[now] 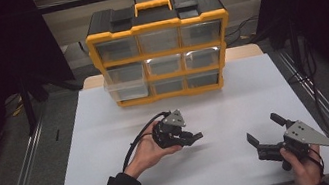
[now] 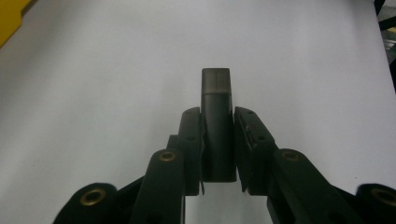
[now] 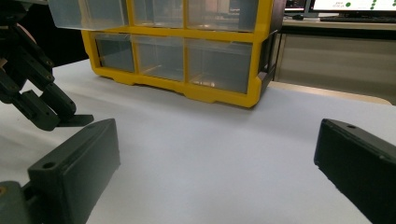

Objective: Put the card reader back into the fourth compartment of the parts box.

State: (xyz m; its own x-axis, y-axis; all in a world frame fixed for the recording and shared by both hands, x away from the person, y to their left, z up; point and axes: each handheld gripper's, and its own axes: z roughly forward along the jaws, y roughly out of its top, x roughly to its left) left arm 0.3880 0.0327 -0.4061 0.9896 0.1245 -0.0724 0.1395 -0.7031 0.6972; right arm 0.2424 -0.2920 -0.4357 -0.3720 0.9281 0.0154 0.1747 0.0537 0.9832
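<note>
seen from above: white counter (image 1: pixel 116 181) with a yellow and black drawer cabinet (image 1: pixel 160 47) standing at its far edge, nine clear drawers in three rows, the middle-left clear drawer (image 1: pixel 124 84) pulled partway out toward the near side.

left tool (image 1: pixel 191 137) held in a hand (image 1: pixel 148 152) above the middle of the counter, tipped on its side, jaws pointing toward the right. clamped between its pads (image 2: pixel 193 140): a small dark cylinder (image 2: pixel 216 126), gripped along its lower half, paler upper end sticking out past the jaw tips. nothing but white counter behind it in the left gripper view.

right tool (image 1: pixel 263 132) held near the front right corner of the counter, well apart from the left one, jaws spread wide with nothing between them, pointing toward the cabinet. in the right gripper view: cabinet's bottom row of drawers ahead, left tool at the left edge.
</note>
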